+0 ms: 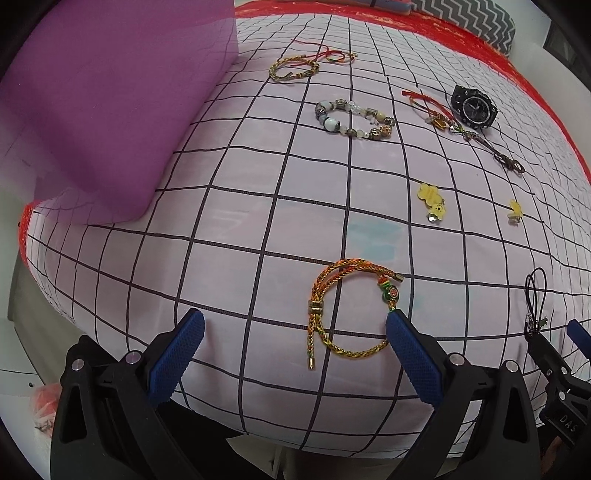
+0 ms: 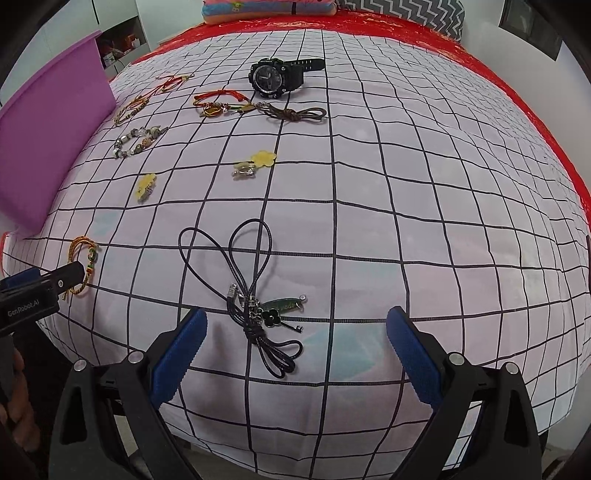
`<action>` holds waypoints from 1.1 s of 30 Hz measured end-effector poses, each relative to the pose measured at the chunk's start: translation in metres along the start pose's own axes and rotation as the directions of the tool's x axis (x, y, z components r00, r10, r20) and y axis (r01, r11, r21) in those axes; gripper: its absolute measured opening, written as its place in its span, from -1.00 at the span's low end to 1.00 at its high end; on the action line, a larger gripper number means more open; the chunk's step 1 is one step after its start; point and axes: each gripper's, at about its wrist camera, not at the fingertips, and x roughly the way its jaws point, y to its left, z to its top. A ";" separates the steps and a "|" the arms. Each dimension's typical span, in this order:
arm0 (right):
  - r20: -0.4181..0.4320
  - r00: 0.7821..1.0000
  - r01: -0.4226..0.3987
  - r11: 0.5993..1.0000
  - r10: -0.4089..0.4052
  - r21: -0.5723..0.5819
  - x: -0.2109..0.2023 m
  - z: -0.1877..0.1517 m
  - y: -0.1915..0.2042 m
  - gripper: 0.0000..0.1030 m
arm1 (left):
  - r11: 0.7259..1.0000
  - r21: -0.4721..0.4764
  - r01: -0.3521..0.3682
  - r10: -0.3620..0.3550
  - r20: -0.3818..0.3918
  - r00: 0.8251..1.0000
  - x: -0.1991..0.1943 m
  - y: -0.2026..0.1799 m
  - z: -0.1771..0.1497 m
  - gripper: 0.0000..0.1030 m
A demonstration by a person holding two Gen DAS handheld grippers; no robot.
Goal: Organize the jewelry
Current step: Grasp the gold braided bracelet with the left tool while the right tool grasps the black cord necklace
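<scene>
Both tongs [image 1: 295,325] [image 2: 295,325] wide apart, empty.

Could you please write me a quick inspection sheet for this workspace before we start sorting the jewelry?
Surface: checked sheet over a red cover.
Job's things: orange braided bracelet before the left gripper; black cord necklace before the right gripper; beaded bracelet, black watch, yellow charms farther off.
Clutter: purple box at the left.
Grippers: both open, holding nothing.
Cables: nothing seen.
Surroundings: folded bedding, zigzag pillow.
</scene>
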 end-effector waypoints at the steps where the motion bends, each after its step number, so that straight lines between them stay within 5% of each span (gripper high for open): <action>1: 0.001 1.000 0.004 1.000 -0.004 -0.001 0.001 0.000 0.000 0.81 | 1.000 -0.003 -0.004 0.004 -0.002 1.000 0.002 0.000 0.000 0.88; 18: -0.004 1.000 0.027 0.999 -0.027 -0.029 0.015 -0.005 0.000 0.77 | 0.999 -0.033 0.016 -0.016 0.022 1.000 0.016 0.002 -0.004 0.81; 20: -0.003 1.000 0.016 0.999 -0.016 -0.041 0.014 -0.006 0.002 0.64 | 0.999 -0.034 0.023 -0.022 0.027 0.999 0.011 0.001 -0.006 0.68; 25: 0.004 1.000 -0.006 0.996 0.006 -0.086 0.009 -0.005 0.014 -0.04 | 0.999 0.014 0.038 -0.039 0.040 0.998 0.000 -0.013 -0.012 0.13; 29: 0.002 1.000 -0.018 0.993 0.019 -0.118 0.008 -0.005 0.022 -0.32 | 0.998 0.030 0.060 -0.061 0.042 0.997 -0.001 -0.019 -0.011 -0.20; 32: 0.002 0.999 -0.033 0.990 0.034 -0.140 0.008 -0.006 0.026 -0.60 | 0.995 0.037 0.089 -0.091 0.042 0.995 -0.002 -0.022 -0.011 -0.61; 33: 0.002 0.999 -0.042 0.989 0.043 -0.142 0.007 -0.006 0.027 -0.83 | 0.994 0.036 0.108 -0.109 0.038 0.993 -0.002 -0.021 -0.011 -0.83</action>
